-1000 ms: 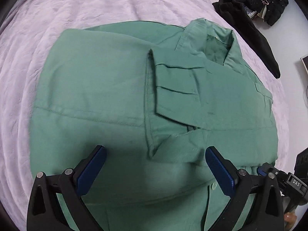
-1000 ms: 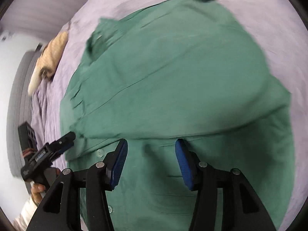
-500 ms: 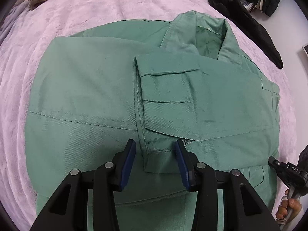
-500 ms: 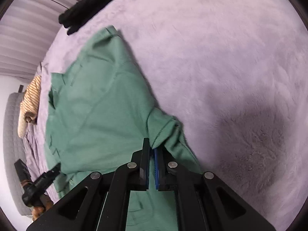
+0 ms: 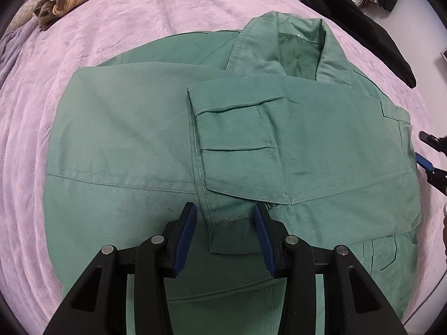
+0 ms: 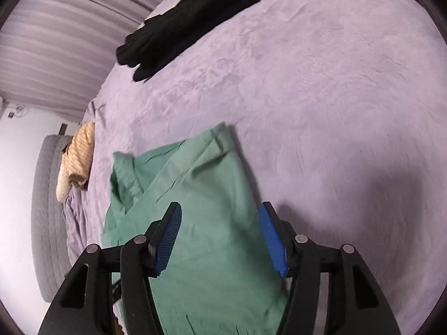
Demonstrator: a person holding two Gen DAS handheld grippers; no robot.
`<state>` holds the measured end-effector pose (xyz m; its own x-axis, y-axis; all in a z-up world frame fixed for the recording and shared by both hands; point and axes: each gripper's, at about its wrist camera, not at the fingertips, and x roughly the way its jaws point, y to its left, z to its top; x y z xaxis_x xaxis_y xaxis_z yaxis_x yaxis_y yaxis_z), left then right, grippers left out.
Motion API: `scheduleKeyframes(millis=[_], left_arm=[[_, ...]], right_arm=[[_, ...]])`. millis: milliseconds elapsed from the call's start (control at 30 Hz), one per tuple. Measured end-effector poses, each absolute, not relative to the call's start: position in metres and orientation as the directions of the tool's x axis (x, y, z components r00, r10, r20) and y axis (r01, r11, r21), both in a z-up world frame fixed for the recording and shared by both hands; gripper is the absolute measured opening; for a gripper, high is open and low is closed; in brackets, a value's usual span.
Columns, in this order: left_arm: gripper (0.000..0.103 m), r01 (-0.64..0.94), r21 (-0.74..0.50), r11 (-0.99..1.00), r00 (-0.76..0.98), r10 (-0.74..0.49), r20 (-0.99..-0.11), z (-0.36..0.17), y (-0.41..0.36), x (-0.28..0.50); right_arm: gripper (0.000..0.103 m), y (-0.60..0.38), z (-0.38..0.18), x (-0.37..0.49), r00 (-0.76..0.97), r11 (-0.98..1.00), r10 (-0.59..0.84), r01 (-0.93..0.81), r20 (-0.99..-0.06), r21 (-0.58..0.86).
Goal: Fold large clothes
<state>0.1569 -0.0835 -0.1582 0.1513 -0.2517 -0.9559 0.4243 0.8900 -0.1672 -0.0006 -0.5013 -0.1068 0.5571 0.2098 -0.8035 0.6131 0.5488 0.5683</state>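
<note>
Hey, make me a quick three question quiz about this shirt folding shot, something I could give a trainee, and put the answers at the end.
1. True or false: the left gripper is clamped shut on the sleeve cuff of the green shirt.
2. What lies on the purple blanket beyond the shirt collar? A) a black garment B) a white towel C) a red pillow
3. Fill in: in the right wrist view, the right gripper has its jaws ____ above the shirt.

Key
1. False: the jaws are spread, with the cuff lying between the fingers.
2. A: the black garment.
3. Open.
</note>
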Motion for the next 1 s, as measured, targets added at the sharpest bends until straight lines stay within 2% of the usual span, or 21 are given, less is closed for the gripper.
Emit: scheduleKeyframes(millis=[33,100,167,233,333,467,567,667,700,767,1000], left_arm=[[0.045,0.42,-0.17,0.891,0.15,-0.253,-0.956,-0.158,-0.083,0.157],[0.045,0.414,-0.17,0.894,0.151,-0.252,-0.956,-0.158,-0.084,0.157],[0.045,0.416,-0.17,0.893,0.154,-0.254,-0.955,-0.158,-0.082,0.155],[0.045,0.422,-0.165,0.892,0.159,-0.252,-0.955,-0.16,-0.083,0.155],[0.045,0.43,-0.153,0.89,0.163,-0.243,-0.956,-0.161,-0.086,0.154],[0.045,0.428,-0.156,0.89,0.151,-0.24,-0.959,-0.158,-0.085,0.156],[0.045,0.409,-0.174,0.896,0.149,-0.253,-0.956,-0.146,-0.08,0.157],[0.045,0.419,-0.167,0.892,0.18,-0.262,-0.948,-0.129,-0.077,0.155],[0.045,0.423,-0.173,0.89,0.182,-0.27,-0.945,-0.126,-0.076,0.153],[0.045,0.433,-0.184,0.882,0.175,-0.283,-0.943,-0.125,-0.079,0.151],[0.045,0.428,-0.138,0.893,0.16,-0.225,-0.961,-0.155,-0.091,0.155]], right_arm=[[0.058,-0.508,-0.116,0.009,0.546,0.528,0.217,0.632,-0.809,0.568],[0.003,-0.516,-0.135,0.024,0.529,0.474,0.284,0.647,-0.8,0.597],[0.003,-0.508,-0.122,0.032,0.538,0.548,0.259,0.601,-0.802,0.581],[0.003,-0.496,-0.107,0.038,0.505,0.682,0.182,0.554,-0.844,0.478],[0.003,-0.506,-0.124,0.04,0.408,0.719,0.097,0.602,-0.908,0.348],[0.002,-0.524,-0.136,0.014,0.446,0.621,0.115,0.665,-0.887,0.415],[0.002,-0.516,-0.118,0.001,0.401,0.631,0.06,0.694,-0.914,0.347],[0.003,-0.497,-0.095,-0.02,0.417,0.672,0.095,0.643,-0.904,0.368],[0.007,-0.488,-0.09,-0.023,0.415,0.689,0.105,0.625,-0.904,0.367],[0.01,-0.465,-0.08,-0.033,0.414,0.722,0.136,0.581,-0.9,0.376],[0.01,-0.421,-0.089,-0.044,0.35,0.766,0.173,0.54,-0.921,0.349]])
